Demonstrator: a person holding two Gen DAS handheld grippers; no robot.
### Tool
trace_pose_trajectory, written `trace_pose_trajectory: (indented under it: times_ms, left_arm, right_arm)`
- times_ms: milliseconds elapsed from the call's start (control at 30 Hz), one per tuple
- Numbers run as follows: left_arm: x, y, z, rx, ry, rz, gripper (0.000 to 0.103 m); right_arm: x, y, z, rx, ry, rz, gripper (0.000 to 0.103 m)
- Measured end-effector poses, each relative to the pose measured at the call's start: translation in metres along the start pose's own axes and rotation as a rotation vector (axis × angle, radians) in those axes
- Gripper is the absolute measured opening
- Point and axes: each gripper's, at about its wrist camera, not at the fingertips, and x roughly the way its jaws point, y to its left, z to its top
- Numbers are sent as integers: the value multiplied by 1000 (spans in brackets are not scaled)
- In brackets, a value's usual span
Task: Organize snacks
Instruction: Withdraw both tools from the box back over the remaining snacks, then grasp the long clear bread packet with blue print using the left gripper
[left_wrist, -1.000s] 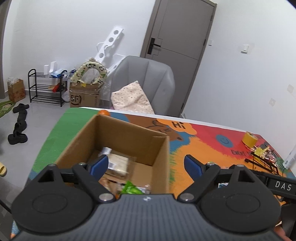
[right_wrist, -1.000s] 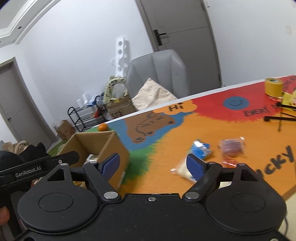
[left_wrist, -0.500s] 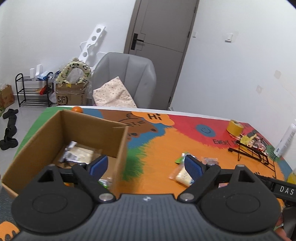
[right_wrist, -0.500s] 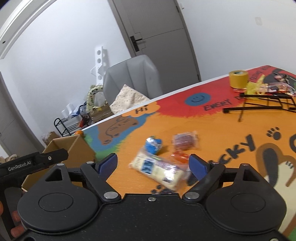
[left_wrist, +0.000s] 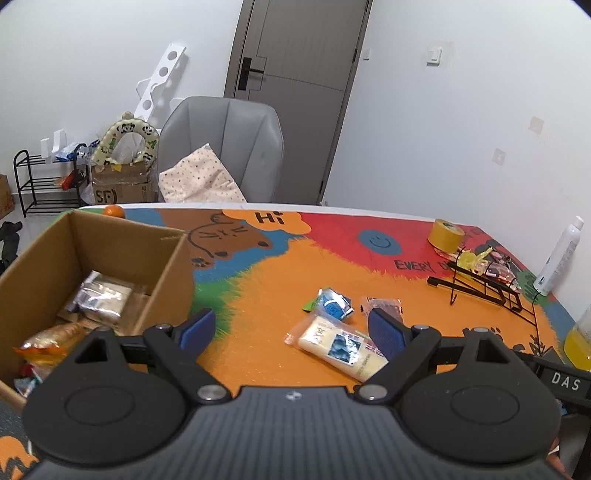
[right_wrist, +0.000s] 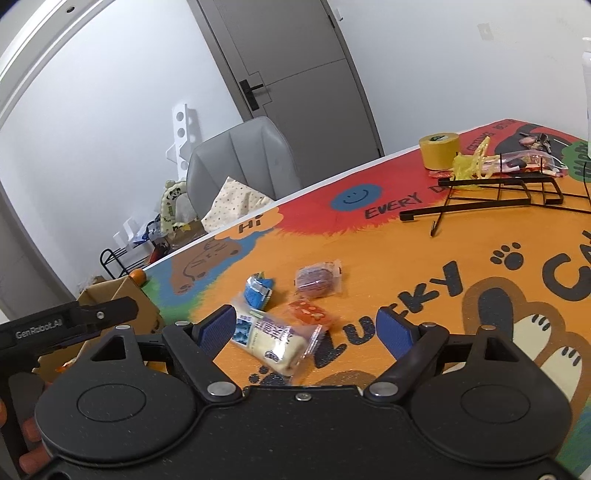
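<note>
Both views have swung to the right since one second ago: the cardboard box (left_wrist: 92, 266), which filled the middle of the left wrist view, now sits at its left edge, and the loose snacks have come to the centre of both views.

We see our left gripper (left_wrist: 291, 328) wide open with nothing between its blue pads. Below it and toward its right finger lies a long pale bread packet (left_wrist: 340, 347) on the orange part of the surface (left_wrist: 258, 295). Just behind the packet lie a small blue snack packet (left_wrist: 332, 302) and a clear packet with a dark red-brown snack (left_wrist: 384, 306).

Our right gripper (right_wrist: 308, 328) is also wide open and holds nothing. The bread packet (right_wrist: 273, 341) lies under it, nearer to the left finger, and no pad touches it. A small orange-red packet (right_wrist: 308, 312) touches the far end of the bread packet. The blue packet (right_wrist: 258, 290) and the red-brown one (right_wrist: 317, 278) lie a little farther away.

Inside the box we see a silver-and-cream packet (left_wrist: 99, 299) and an orange packet (left_wrist: 51, 343). A small orange fruit (left_wrist: 113, 211) sits behind the box. On the far right of the surface stand a yellow tape roll (left_wrist: 447, 232), a black wire rack (left_wrist: 487, 288) and a white bottle (left_wrist: 557, 258).
</note>
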Motion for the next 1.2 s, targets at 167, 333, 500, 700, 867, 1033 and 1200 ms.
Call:
trace_pose_trajectory:
  times_ms: [167, 333, 500, 700, 867, 1033, 1200]
  left_arm:
    - [15, -11, -2, -13, 36, -4, 89]
    - [31, -20, -6, -29, 69, -2, 89]
    - [51, -29, -6, -31, 102, 5, 89]
    - [75, -41, -11, -16, 135, 10, 89]
    - [92, -46, -16, -24, 156, 26, 89]
    - [111, -54, -20, -2, 171, 54, 89]
    - [119, -56, -25, 6, 188, 45, 89]
  right_arm:
    - [5, -7, -2, -14, 8, -3, 83]
    - [12, -15, 0, -11, 18, 1, 76]
    - [24, -24, -2, 1, 38, 0, 70]
    - [39, -34, -4, 28, 67, -10, 68]
    - [47, -35, -5, 26, 81, -13, 66]
    - [49, -44, -7, 42, 83, -16, 66]
    - [54, -49, -6, 53, 85, -24, 66]
